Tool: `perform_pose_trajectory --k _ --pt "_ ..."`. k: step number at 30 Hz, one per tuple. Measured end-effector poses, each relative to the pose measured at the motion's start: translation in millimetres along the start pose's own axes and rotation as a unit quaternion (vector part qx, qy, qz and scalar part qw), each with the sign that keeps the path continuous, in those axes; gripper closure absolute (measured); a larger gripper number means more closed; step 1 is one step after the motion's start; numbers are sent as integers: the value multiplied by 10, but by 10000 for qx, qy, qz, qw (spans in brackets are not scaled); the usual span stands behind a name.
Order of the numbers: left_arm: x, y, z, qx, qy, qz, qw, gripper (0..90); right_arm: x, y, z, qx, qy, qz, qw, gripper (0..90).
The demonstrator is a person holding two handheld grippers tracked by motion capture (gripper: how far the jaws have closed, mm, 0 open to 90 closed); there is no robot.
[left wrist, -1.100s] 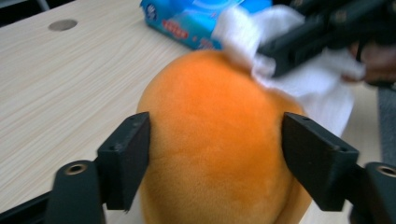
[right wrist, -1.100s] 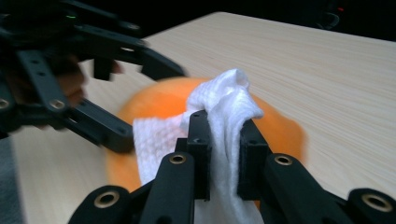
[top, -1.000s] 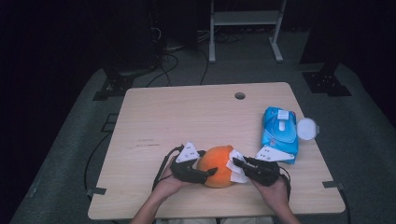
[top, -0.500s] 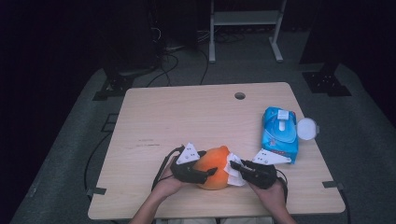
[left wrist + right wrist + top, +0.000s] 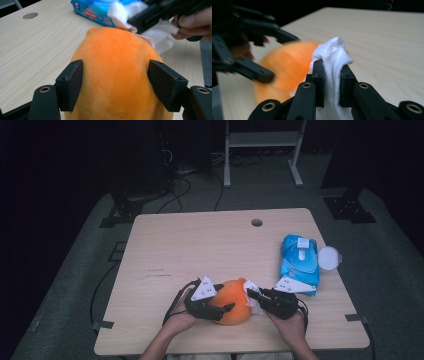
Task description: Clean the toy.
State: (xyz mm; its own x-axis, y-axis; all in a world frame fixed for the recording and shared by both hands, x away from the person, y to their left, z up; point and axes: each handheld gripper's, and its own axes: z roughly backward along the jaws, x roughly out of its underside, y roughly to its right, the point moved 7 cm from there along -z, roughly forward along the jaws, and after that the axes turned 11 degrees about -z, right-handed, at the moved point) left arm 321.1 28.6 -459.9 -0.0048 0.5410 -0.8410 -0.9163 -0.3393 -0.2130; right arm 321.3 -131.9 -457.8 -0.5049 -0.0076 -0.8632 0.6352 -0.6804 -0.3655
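A round orange plush toy (image 5: 232,302) lies near the table's front edge between my two grippers. My left gripper (image 5: 220,310) has just been closing its jaws, and the plush (image 5: 115,62) sits between them with both pads pressed into its sides. My right gripper (image 5: 250,294) is shut on a bunched white wipe (image 5: 333,57), which it holds against the plush's right top (image 5: 140,37). In the right gripper view, the plush (image 5: 287,70) is blurred behind the wipe, and the left gripper (image 5: 273,55) straddles it.
A blue pack of wipes (image 5: 300,262) lies at the table's right edge, just behind my right hand, with a white round lid (image 5: 329,257) beside it. A cable hole (image 5: 257,222) sits near the far edge. Bare tabletop (image 5: 200,250) stretches behind the plush.
The left jaws have drawn in onto the plush's sides. The right gripper with the wipe has shifted slightly against the plush. The plush and the pack stay in place.
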Motion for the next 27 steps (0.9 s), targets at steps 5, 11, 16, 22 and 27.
perform_pose_trajectory --k 5,11,16,22,27 --pt "0 12 1 18 -13 -8 10000 302 93 155 -20 236 -165 -218 9993 776" --pt "5 4 0 -6 13 16 10000 300 42 19 6 17 -110 -117 9999 779" --pt "-10 27 -2 -2 2 -32 10000 300 -6 -76 -5 -102 -91 118 9998 777" --pt "-31 53 -20 21 -11 -125 9999 299 63 119 15 167 -184 -163 9996 778" --pt "-66 80 -18 82 21 -136 9999 288 -48 -173 -3 -189 -126 248 9994 778"
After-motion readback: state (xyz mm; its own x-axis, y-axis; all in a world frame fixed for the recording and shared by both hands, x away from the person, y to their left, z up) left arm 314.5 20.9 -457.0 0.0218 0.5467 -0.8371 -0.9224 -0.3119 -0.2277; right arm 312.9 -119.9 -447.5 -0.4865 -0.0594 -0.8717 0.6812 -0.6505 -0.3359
